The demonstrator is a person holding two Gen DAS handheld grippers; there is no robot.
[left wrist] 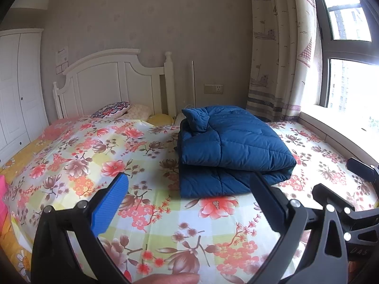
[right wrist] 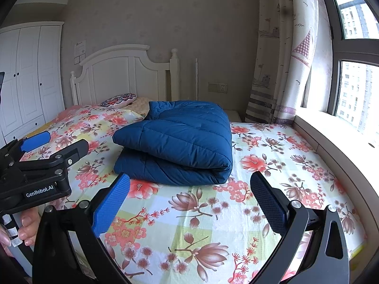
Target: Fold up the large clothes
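A blue quilted garment (left wrist: 227, 149) lies folded in a thick bundle on the floral bed sheet (left wrist: 146, 213); it also shows in the right wrist view (right wrist: 180, 142). My left gripper (left wrist: 189, 184) is open and empty, held just short of the bundle's near edge. My right gripper (right wrist: 191, 184) is open and empty, just in front of the bundle's rolled fold. The left gripper also shows in the right wrist view (right wrist: 54, 142), to the left of the bundle. Part of the right gripper shows at the right edge of the left wrist view (left wrist: 343, 189).
The white headboard (left wrist: 113, 80) and pillows (left wrist: 111, 110) are at the far end. A white wardrobe (right wrist: 26, 75) stands on the left. A curtain (right wrist: 284, 54) and a window sill (right wrist: 331, 132) run along the right. A pink object (left wrist: 3, 203) lies at the bed's left edge.
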